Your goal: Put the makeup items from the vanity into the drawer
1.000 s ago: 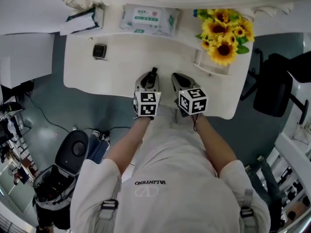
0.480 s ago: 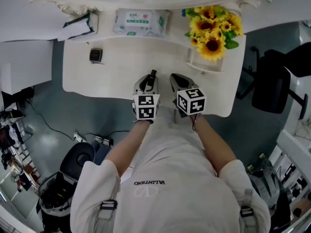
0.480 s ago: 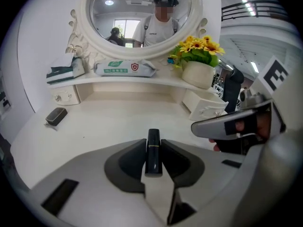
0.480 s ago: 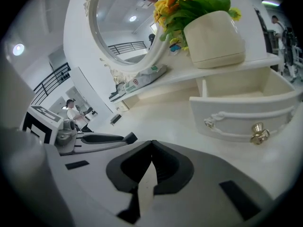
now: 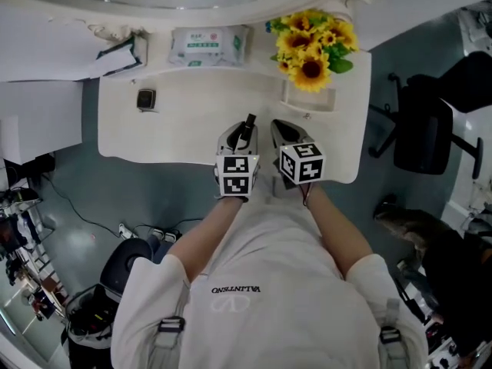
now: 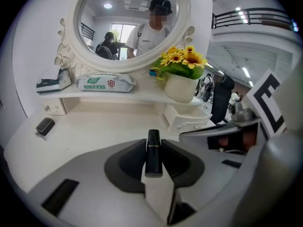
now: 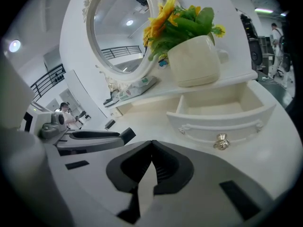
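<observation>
Lipstick (image 6: pixel 152 151), black tube, clamped between the jaws of the left gripper (image 6: pixel 152 144), held above the front part of the vanity (image 5: pixel 184 133), pointing toward the mirror (image 6: pixel 128 22). Right gripper (image 7: pixel 152 151) just beside it: jaws together, nothing between them. Drawer (image 7: pixel 222 122) is pulled open at the vanity's right end, under the shelf with the white pot (image 7: pixel 194 60) of sunflowers (image 5: pixel 307 48); inside looks bare, brass knob (image 7: pixel 220 141) on front. Drawer sits ahead and right of both grippers, nothing on the tabletop between. Shelf along the back: wipes pack (image 5: pixel 207 44), tissue box (image 5: pixel 119 48). Small dark item (image 5: pixel 146 98) on the tabletop at left, well apart from the grippers. Black chair (image 5: pixel 423 129) right of the vanity.
</observation>
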